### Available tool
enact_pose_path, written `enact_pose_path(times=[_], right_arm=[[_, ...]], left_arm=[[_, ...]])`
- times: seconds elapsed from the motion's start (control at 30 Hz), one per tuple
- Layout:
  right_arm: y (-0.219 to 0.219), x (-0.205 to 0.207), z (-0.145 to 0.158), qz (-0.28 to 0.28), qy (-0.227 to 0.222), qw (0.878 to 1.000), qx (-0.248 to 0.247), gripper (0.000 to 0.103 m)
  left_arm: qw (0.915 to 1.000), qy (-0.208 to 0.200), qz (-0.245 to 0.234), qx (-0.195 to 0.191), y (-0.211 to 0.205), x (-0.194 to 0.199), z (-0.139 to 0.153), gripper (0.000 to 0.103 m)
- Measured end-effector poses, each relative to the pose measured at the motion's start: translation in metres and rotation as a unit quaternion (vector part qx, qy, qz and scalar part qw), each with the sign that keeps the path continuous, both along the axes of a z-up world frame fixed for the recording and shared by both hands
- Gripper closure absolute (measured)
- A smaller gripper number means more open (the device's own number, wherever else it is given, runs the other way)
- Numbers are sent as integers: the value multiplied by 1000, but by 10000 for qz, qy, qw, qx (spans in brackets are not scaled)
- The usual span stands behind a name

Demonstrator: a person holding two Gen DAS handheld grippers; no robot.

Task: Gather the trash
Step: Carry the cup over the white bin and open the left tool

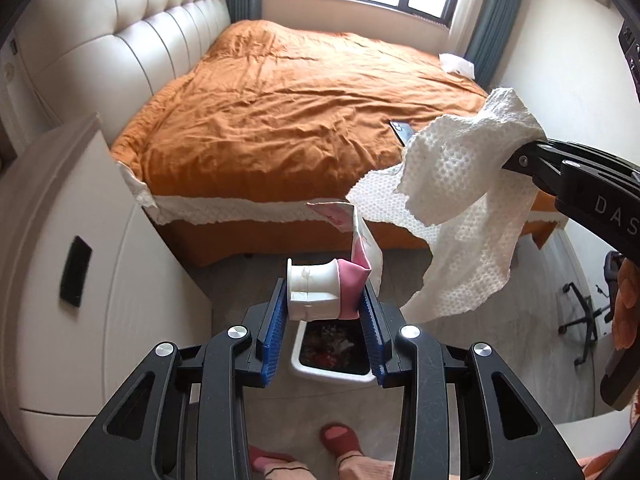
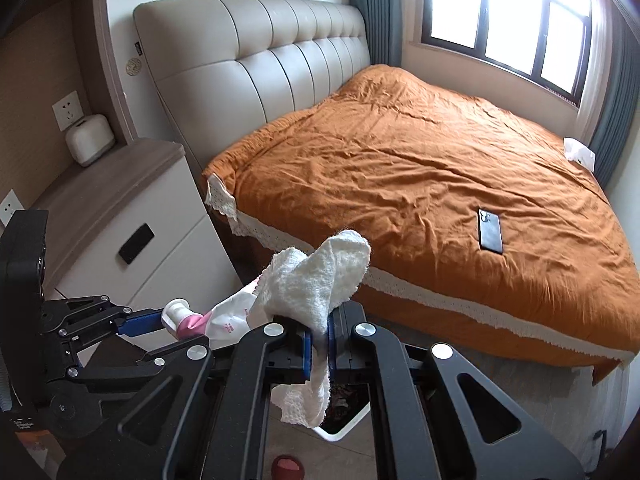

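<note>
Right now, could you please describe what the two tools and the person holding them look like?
Both tools are black linkage frames with round silver bolts and blue ribbed pads. The left tool shows its pads clearly; the right tool carries pale lettering, "DAS", on its side in the left view. The person wears pale pink trousers and dark red slippers.

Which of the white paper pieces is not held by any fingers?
The white tissue on the far corner of the bed by the curtain. The paper towel hangs from the right gripper.
</note>
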State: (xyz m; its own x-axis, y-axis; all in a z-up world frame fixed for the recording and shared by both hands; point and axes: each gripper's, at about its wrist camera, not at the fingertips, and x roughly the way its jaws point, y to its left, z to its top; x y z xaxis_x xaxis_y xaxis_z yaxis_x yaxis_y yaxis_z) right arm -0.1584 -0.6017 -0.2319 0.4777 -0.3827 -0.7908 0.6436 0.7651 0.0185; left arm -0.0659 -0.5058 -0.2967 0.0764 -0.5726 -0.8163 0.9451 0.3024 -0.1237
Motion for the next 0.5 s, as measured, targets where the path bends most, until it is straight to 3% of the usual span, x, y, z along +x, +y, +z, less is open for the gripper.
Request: enact_pose_path(times=[0.2, 0.4, 0.43, 0.47, 0.5], right_arm=[[-18, -4, -81, -275, 304, 9987, 318, 96], [-29, -9, -188, -431, 681, 9950, 585, 95], [-29, -10, -204, -436, 763, 9942, 612, 88], [-30, -12, -223, -450, 842, 9931, 677, 53], [-30, -14, -238, -448, 927, 9918, 756, 29]], left_arm=[[9984, 203, -292, 430, -31, -2, -84, 68], [9948, 319, -578, 771, -53, -9, -182, 67], [9940, 378, -629, 814, -56, -10, -197, 53], [9930, 458, -665, 862, -58, -12, -216, 37], [9932, 452, -623, 879, -60, -12, -227, 6]])
